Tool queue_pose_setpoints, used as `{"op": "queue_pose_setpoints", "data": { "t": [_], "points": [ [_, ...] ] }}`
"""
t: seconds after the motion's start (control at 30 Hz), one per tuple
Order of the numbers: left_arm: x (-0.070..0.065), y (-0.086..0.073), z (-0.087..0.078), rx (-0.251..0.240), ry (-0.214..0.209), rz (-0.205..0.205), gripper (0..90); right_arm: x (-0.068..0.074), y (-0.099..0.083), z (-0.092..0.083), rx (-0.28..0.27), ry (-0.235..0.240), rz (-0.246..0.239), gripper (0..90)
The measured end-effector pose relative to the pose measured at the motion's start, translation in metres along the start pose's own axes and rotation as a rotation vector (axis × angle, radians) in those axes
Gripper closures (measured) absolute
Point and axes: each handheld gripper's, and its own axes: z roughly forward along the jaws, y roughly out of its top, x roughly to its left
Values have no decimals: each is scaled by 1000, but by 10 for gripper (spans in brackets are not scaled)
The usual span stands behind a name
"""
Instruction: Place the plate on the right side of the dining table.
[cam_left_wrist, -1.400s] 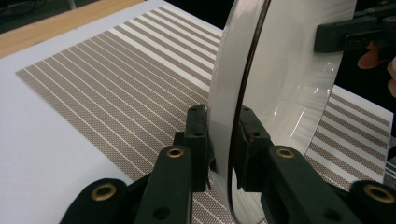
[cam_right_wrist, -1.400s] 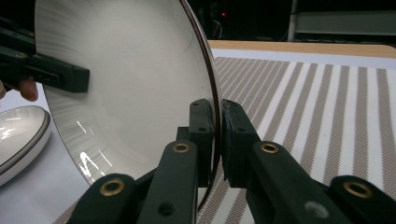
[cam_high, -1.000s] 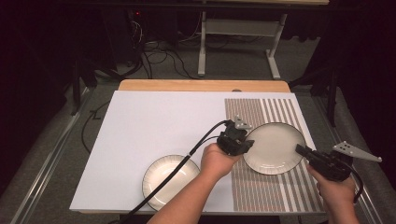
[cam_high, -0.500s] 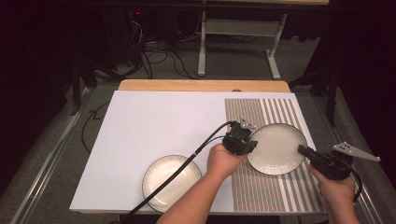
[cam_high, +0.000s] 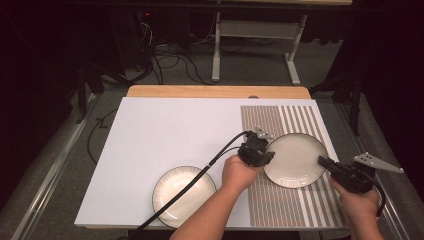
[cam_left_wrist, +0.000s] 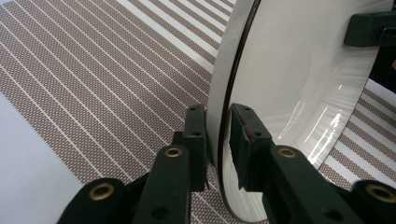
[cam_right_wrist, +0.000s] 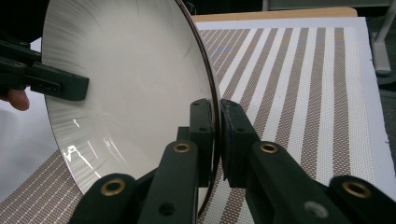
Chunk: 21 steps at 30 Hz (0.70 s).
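White sheeting covers the worktop, with a brown-striped mat at its right edge and grey carpet below. Over that mat a glossy cream plate with a dark rim is pinched by the left gripper and the right gripper at opposite rims. A second plate lies near the front edge.

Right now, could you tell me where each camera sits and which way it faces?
High view: above the person's side, facing forward and down on the table; forearms, both hands.
Left gripper view: on the left gripper, along its jaws at the plate rim.
Right gripper view: on the right gripper, facing the opposite rim.
All three share that plate over the striped mat.
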Motion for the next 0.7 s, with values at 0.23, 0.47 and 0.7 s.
{"op": "queue_pose_setpoints", "data": {
  "t": [0.23, 0.47, 0.7],
  "points": [
    [0, -1, 2, 11, 24, 7, 743, 0, 1, 2, 3, 11, -3, 870],
    [4, -2, -2, -11, 35, 9, 665, 3, 3, 4, 4, 10, -22, 873],
    [9, -4, -24, -66, 39, 19, 537, 4, 6, 8, 12, 1, -27, 872]
  ]
}}
